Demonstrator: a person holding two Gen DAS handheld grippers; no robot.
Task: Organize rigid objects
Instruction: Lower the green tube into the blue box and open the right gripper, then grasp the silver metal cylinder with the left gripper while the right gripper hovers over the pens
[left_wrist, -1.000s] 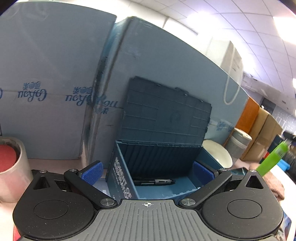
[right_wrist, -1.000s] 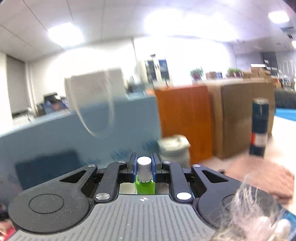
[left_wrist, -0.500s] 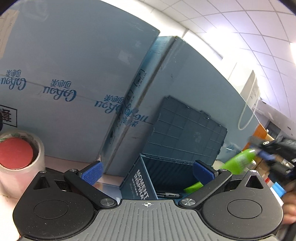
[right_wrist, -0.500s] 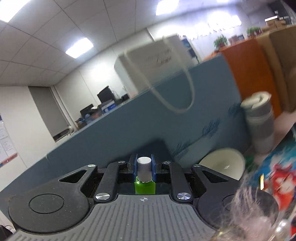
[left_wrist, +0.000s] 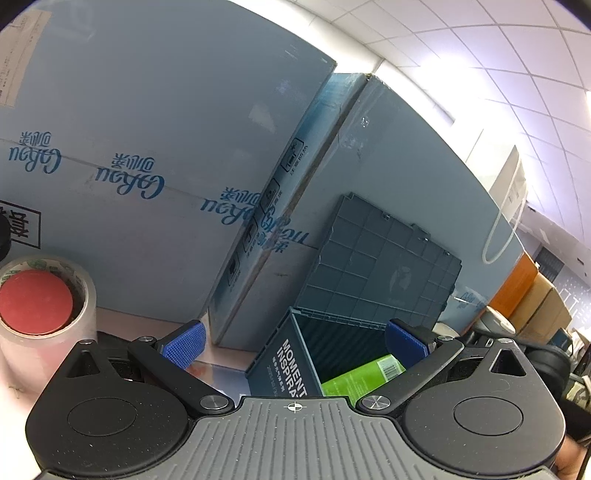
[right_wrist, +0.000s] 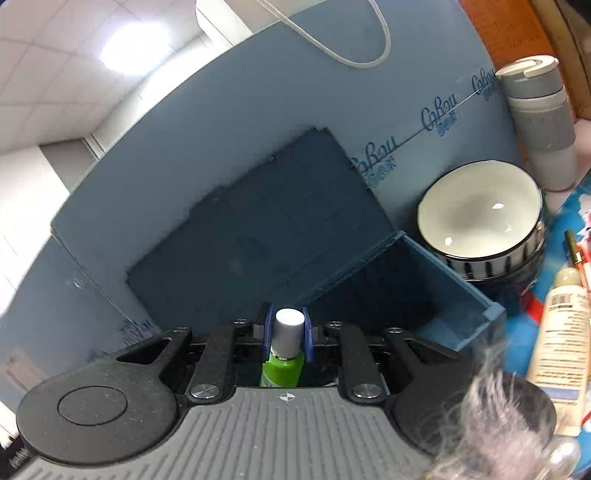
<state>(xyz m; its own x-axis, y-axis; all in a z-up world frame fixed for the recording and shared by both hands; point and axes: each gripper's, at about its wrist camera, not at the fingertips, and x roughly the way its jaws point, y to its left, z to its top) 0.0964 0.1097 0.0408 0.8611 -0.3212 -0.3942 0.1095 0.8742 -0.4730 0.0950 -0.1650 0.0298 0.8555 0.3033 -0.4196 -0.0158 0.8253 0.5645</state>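
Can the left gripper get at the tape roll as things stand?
Probably yes. The left gripper is open and empty, and the tape roll stands uncovered just off to its side with nothing visible between them. It points at the storage box, so it must swing over.

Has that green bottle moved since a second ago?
Yes. In the left wrist view the green bottle has come from the far right down into the open blue box.

— What stands around the edges?

— A tape roll (left_wrist: 40, 314) at nine o'clock, with a red disc inside it. Blue cartons (left_wrist: 155, 155) fill the back.

— And on the other side?

— A white bowl (right_wrist: 480, 210) at two o'clock, a grey tumbler (right_wrist: 539, 118) just beyond, a cream bottle (right_wrist: 561, 332) at four o'clock.
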